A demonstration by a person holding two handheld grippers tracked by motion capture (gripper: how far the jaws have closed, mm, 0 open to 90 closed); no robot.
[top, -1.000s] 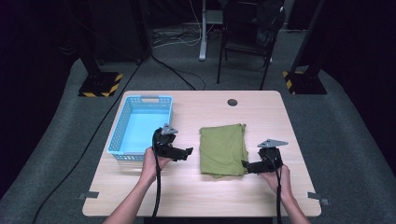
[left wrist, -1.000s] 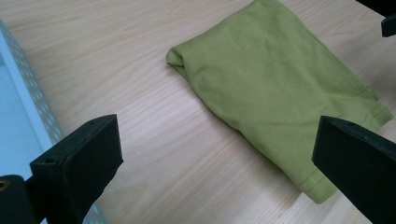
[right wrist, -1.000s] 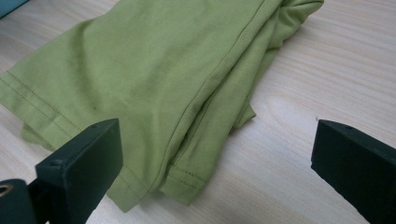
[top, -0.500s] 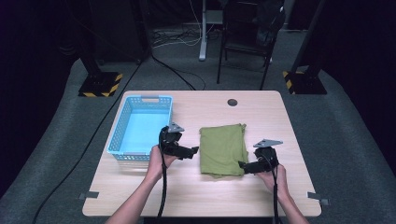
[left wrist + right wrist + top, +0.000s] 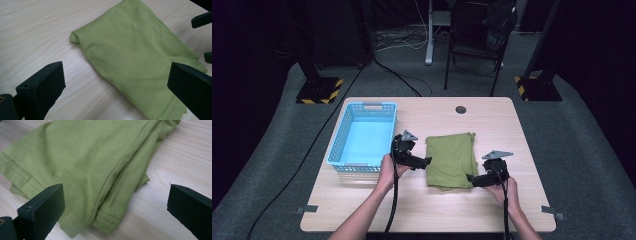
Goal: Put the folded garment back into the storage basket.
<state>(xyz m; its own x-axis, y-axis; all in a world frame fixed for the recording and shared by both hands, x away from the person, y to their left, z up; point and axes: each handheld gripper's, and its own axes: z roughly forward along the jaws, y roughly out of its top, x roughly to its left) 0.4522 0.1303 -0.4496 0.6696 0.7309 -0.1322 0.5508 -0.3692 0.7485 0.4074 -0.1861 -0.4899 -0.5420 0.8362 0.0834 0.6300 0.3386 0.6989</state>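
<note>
Nearest to me, my right tool (image 5: 473, 179) sits low at the near right corner of the green shirt (image 5: 451, 159), its jaws spread wide with nothing between them. In the right gripper view that corner lies straight ahead: a stitched hem (image 5: 15, 173) runs along the near edge, and several folded layers stack up where a seam (image 5: 125, 157) runs away from me. I judge that corner the best hold for this side, since the doubled hem gives the jaws something thick to bite.

My left tool (image 5: 424, 161) is a little farther in, just beside the shirt's left edge, jaws also wide apart and holding nothing. The left gripper view shows the left edge running diagonally ahead, ending at a small tucked corner (image 5: 75, 38) at the far end.

The shirt lies folded flat near the middle of the tabletop (image 5: 522, 145). It looks like thin knit cotton: light, limp, not fragile. I expect it to sag and unfold if I lift it from one point, so I would pinch through all the layers at two corners and slide a lower jaw under the edge, because the cloth lies tight against the wood and a shallow pinch may catch only the top layer.

Farther off to the left stands a blue basket (image 5: 343, 137), near the left tool and apart from the shirt.
</note>
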